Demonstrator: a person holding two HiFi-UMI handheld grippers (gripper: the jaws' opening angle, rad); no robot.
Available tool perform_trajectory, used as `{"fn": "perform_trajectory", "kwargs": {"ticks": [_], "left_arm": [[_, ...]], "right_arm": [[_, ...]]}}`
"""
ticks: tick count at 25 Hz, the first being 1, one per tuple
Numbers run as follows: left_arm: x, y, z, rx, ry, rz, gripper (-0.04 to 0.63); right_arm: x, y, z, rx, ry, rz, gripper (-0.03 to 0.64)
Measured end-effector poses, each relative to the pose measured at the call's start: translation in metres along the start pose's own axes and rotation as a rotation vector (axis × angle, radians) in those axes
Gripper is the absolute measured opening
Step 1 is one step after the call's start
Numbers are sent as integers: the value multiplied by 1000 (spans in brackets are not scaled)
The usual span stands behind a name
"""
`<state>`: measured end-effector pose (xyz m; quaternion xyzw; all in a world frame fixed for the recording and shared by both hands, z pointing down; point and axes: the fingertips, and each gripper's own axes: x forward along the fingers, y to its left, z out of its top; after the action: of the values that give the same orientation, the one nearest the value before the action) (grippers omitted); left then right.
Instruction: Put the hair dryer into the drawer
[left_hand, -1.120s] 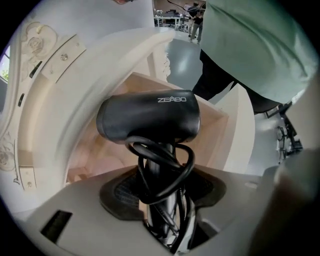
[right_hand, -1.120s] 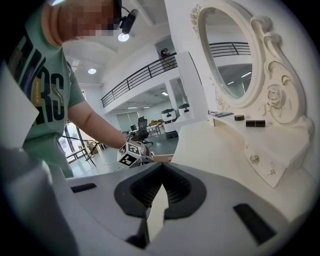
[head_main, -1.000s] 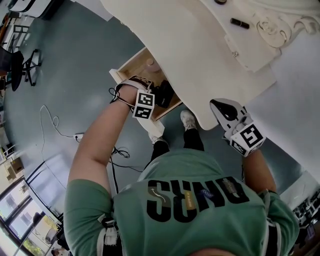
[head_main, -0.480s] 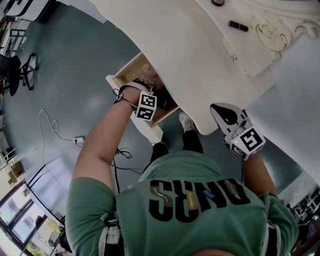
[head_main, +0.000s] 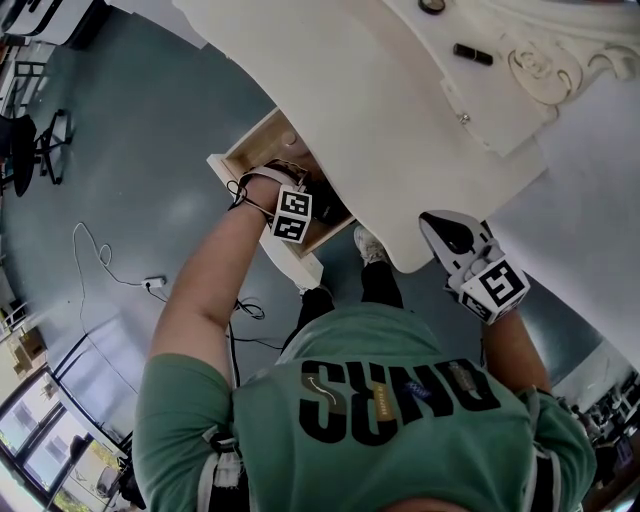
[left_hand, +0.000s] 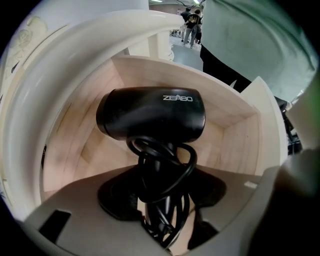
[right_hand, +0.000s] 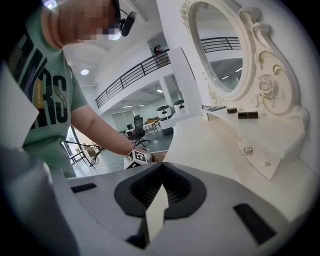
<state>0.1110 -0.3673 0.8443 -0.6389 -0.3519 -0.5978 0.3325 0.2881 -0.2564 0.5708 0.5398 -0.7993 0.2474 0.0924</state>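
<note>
Inside open drawer (left_hand: 235, 107), placing step: hair dryer (left_hand: 150, 120) hangs from left gripper (left_hand: 161, 195), fingers clenched on handle and cord; floor contact unclear. Right gripper (right_hand: 160, 175) fingers clenched, empty. Next: settle dryer, release, withdraw upward.

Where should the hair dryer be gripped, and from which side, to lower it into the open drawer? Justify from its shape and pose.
Grip the hair dryer by its handle, from above. The handle is the narrow part, pointing up from the wide barrel set crosswise inside the drawer; the cord wound round it probably adds purchase. The left gripper holds it so.
</note>
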Motion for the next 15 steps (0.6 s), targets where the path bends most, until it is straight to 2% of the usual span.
{"fn": "perform_trajectory", "kwargs": {"ticks": [8, 15], "left_arm": [[7, 1, -1, -65, -25, 20, 277], [-33, 9, -7, -118, -66, 96, 299]], "right_arm": [[0, 3, -1, 1, 4, 8, -11], [2, 14, 11, -20, -2, 23, -11]]}}
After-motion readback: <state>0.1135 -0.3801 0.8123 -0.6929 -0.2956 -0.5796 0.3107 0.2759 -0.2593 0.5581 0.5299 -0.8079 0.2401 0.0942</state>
